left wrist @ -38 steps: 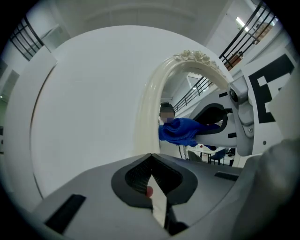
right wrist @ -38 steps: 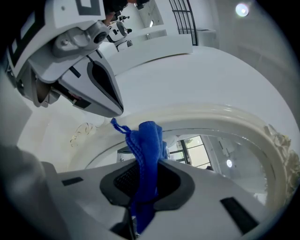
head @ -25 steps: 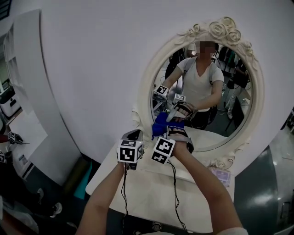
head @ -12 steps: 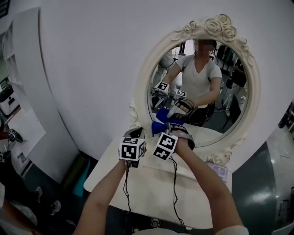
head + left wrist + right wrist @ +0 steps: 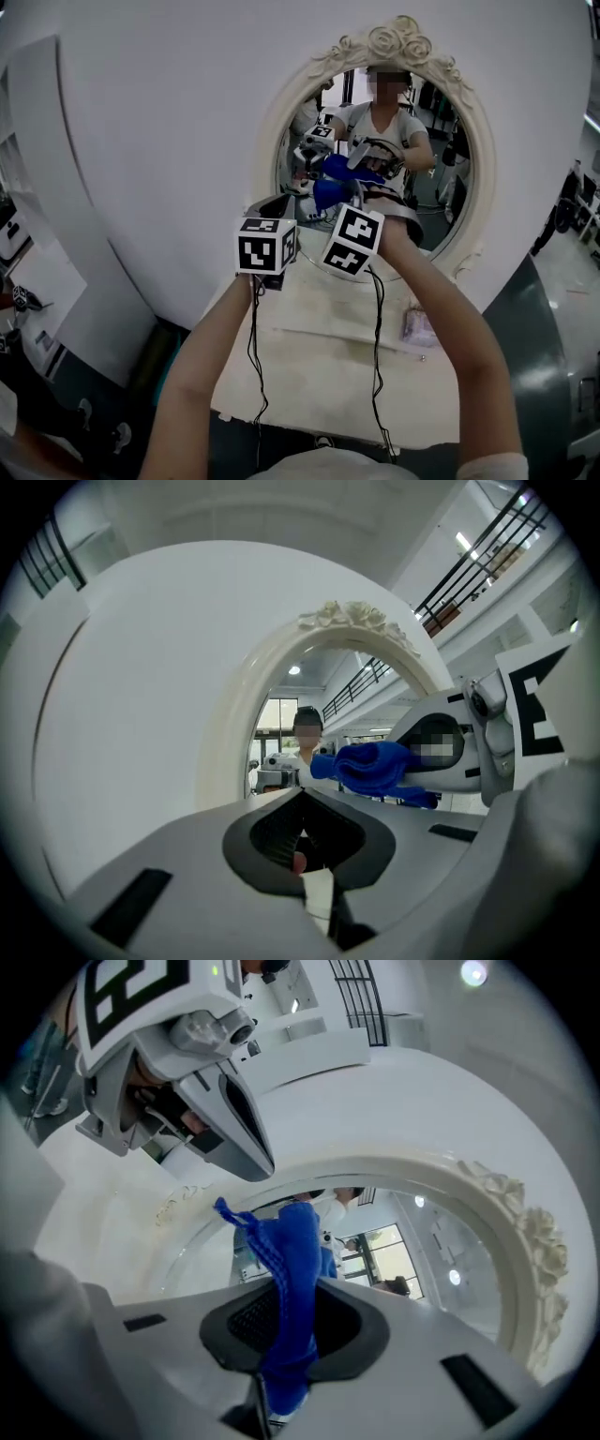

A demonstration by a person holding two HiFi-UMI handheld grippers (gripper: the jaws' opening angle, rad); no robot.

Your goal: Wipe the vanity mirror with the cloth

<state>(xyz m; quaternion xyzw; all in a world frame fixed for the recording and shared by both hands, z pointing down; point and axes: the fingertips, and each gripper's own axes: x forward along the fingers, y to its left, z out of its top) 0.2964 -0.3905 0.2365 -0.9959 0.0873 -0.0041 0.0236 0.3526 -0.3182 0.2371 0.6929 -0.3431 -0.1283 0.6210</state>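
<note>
Raised since 1 second ago toward mid-glass of the vanity mirror [image 5: 269,131], the cloth [image 5: 291,1269] is clamped in the right gripper [image 5: 281,1358], the left gripper [image 5: 305,855] is held closed and empty beside it, and, wiping being judged under way, a pressed sweep across the glass is needed next.

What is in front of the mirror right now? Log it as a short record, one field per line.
Mirror: oval vanity mirror, white frame with roses on top, standing on a white table
Cloth: blue cloth, at the lower left of the glass, seemingly touching it
Right gripper: jaws shut on the cloth
Left gripper: jaws together, nothing held, beside the right one
Reflection: person and both grippers show in the glass
</note>
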